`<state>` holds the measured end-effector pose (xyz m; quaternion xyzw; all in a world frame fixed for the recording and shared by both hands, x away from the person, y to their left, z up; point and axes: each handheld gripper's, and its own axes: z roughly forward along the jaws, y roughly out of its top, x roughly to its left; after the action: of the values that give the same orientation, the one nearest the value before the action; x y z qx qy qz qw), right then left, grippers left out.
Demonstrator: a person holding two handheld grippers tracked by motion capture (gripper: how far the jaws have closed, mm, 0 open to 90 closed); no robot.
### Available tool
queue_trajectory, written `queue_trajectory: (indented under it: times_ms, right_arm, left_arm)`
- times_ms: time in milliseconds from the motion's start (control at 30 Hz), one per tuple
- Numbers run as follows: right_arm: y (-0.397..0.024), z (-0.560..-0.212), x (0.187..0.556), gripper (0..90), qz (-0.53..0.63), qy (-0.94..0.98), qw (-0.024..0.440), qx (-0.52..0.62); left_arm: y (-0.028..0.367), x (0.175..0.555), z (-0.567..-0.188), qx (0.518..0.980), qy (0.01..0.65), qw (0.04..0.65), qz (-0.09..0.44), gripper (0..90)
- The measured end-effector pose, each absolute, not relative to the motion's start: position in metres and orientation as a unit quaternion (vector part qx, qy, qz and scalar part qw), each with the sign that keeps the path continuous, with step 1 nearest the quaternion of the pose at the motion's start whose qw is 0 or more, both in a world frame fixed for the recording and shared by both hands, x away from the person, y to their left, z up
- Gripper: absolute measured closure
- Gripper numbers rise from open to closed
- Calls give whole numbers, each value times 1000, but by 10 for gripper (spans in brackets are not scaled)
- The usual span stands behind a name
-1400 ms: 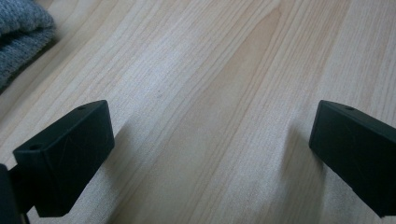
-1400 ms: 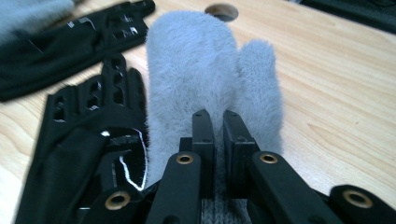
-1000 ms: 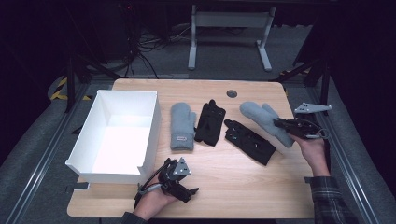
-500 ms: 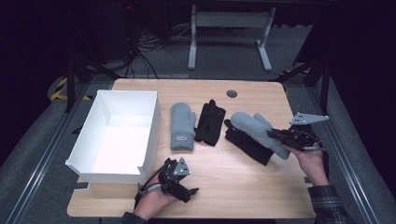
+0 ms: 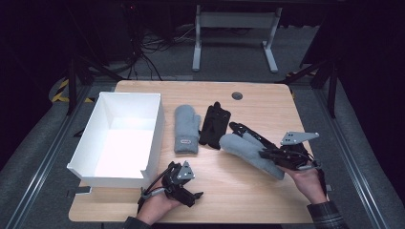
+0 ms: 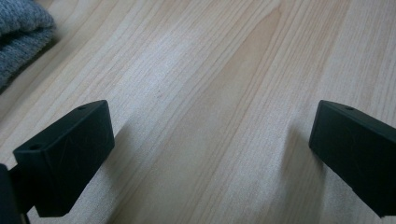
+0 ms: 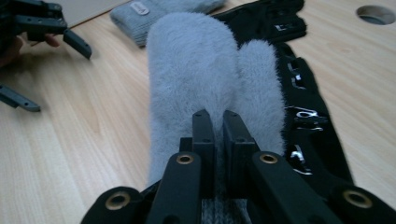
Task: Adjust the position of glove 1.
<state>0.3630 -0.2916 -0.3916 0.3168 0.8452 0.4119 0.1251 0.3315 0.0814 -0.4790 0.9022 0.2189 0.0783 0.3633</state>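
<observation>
While the right gripper (image 5: 279, 160) pinches the cuff of a fluffy grey mitten (image 5: 248, 153), its fingers (image 7: 204, 140) are nearly closed on the fabric, and the mitten lies at about four o'clock on the bench (image 5: 248, 200), partly over a black glove (image 5: 248, 134). From the mitten, a second grey mitten (image 5: 186, 130) lies toward ten o'clock, with another black glove (image 5: 215, 125) just beside it. A white box (image 5: 157, 125) sits at the nine o'clock side. The left gripper (image 5: 184, 186) rests near six o'clock, its fingers (image 6: 70, 149) wide apart with only bare wood between them.

As I judge it, the hold is thin: only the cuff edge is caught, so the pile could slip free during a lift. Dragging the mitten may also snag the black glove beneath and pull it along. A low swing toward the box could sweep the other mitten aside.
</observation>
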Motion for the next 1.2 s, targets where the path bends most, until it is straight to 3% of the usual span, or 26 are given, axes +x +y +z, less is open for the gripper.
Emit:
queue_trajectory:
  times_ms: [667, 733, 833, 933, 1033, 1133, 1200]
  right_arm:
    - [-247, -426, 353, 849, 368, 881, 82, 286]
    - [-244, -428, 353, 812, 364, 883, 79, 286]
    - [-241, -431, 351, 626, 363, 885, 79, 279]
    - [-243, -427, 349, 554, 372, 881, 85, 278]
    - [-254, -419, 348, 664, 386, 873, 95, 281]
    - [-270, -412, 348, 813, 392, 866, 106, 292]
    - [-281, -412, 350, 898, 388, 864, 115, 300]
  left_arm:
    - [81, 331, -479, 902, 220, 363, 77, 5]
    - [81, 331, -479, 902, 220, 363, 78, 5]
    - [81, 331, -479, 902, 220, 363, 77, 5]
    - [81, 331, -479, 901, 223, 363, 76, 6]
    - [82, 331, -475, 900, 236, 357, 82, 69]
    - [84, 328, -468, 895, 241, 361, 99, 227]
    - [85, 325, -461, 889, 245, 374, 102, 393]
